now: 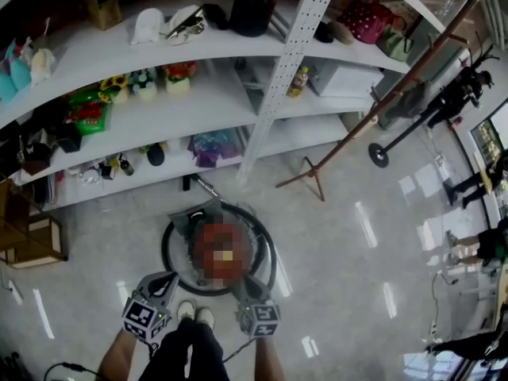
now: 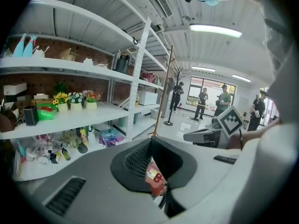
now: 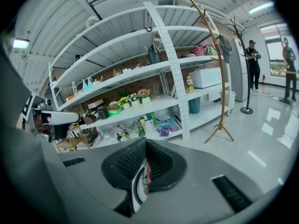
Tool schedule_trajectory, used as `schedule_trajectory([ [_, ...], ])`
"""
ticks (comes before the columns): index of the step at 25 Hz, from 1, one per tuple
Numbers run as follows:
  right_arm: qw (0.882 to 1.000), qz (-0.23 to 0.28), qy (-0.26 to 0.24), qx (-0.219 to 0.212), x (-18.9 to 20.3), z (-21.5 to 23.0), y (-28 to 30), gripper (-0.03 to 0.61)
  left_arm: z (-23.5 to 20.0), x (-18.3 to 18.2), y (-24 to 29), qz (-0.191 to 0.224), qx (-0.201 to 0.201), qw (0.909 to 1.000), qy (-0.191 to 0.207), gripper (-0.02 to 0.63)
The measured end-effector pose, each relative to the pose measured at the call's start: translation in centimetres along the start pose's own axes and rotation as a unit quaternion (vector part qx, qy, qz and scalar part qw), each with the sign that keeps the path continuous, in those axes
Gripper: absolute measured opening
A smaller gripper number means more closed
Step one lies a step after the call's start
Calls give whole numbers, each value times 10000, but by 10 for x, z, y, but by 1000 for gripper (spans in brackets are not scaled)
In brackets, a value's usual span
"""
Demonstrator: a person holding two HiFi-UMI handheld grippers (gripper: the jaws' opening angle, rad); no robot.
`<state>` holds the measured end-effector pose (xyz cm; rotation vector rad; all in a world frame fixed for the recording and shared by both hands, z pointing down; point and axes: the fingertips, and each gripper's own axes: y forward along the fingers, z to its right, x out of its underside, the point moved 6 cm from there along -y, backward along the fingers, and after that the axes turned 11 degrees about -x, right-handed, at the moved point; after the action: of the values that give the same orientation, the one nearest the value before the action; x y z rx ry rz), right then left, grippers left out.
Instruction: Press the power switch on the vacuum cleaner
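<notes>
The vacuum cleaner is a round red unit with a black ring, standing on the floor just ahead of the person's shoes; a mosaic patch covers its middle and no switch shows. My left gripper hangs over its near left edge and my right gripper over its near right edge. Both have their jaws together. In the left gripper view a red strip of the vacuum cleaner with a label shows through the slit of the left gripper. The right gripper shows only a pale sliver below.
White shelving with flower pots, bottles and bags runs along the far side. A wooden coat rack leans at the right, a wooden crate sits at the left. People stand at the far right. A cable lies by the feet.
</notes>
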<state>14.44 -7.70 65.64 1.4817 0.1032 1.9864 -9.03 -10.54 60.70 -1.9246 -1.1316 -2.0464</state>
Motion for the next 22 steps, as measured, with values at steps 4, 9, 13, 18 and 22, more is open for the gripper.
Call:
schedule_trajectory([
  [4, 9999, 122, 56, 33, -18, -7, -12, 12, 0, -21, -7, 52, 33, 10000, 29, 6],
  [9, 9996, 279, 28, 95, -43, -17, -31, 12, 1, -47, -18, 144, -15, 9999, 74, 6],
  [13, 9993, 352, -36, 74, -60, -31, -45, 12, 2, -68, -25, 250, 29, 9996, 104, 6],
  [18, 9988, 490, -34, 70, -83, -49, -61, 12, 5, -89, -37, 245, 99, 9995, 166, 6],
  [22, 9981, 609, 8, 61, -100, -61, -74, 12, 11, -101, -45, 260, 220, 9991, 268, 6],
])
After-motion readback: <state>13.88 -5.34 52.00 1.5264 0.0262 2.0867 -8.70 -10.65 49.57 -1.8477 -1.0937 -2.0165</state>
